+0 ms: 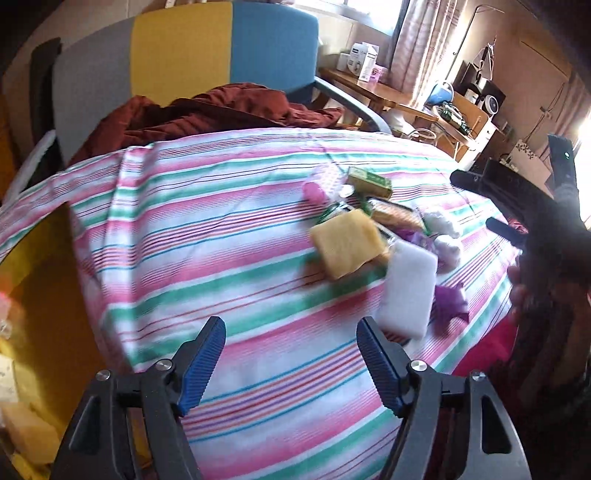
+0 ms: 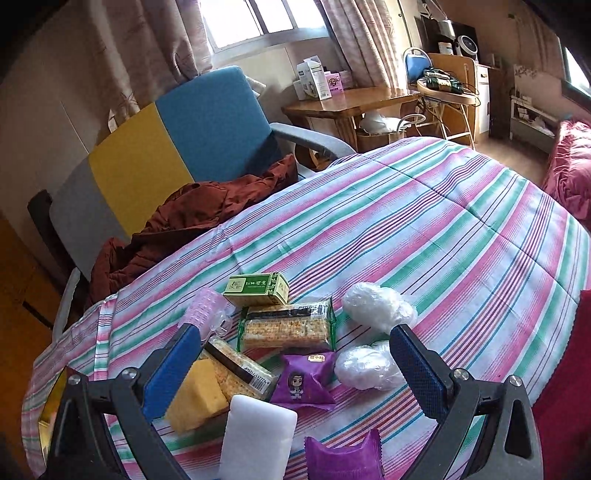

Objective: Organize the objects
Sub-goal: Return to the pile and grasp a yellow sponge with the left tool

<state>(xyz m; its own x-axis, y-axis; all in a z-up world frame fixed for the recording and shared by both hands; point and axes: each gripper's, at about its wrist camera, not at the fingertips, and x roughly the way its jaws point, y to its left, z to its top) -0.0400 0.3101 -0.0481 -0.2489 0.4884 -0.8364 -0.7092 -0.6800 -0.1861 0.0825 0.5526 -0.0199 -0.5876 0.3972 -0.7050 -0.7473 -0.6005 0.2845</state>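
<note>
Left gripper [image 1: 291,341]: jaws apart, empty, over striped cloth [image 1: 221,221].
Right gripper [image 2: 295,354]: jaws apart, empty, above yellow sponge [image 2: 195,397], white sponge [image 2: 256,437], purple packet [image 2: 303,382].

Daylight enters from the curtained window [image 2: 258,22], blown out to white. Left wrist view: motion blur smears the yellow sponge block [image 1: 347,242] and white foam block [image 1: 408,291]; glare at right edge. Right wrist view sharper; green printed carton [image 2: 258,290] legible. Fisheye bends the pink-green striped cloth [image 2: 424,229]; corners vignette dark.
</note>
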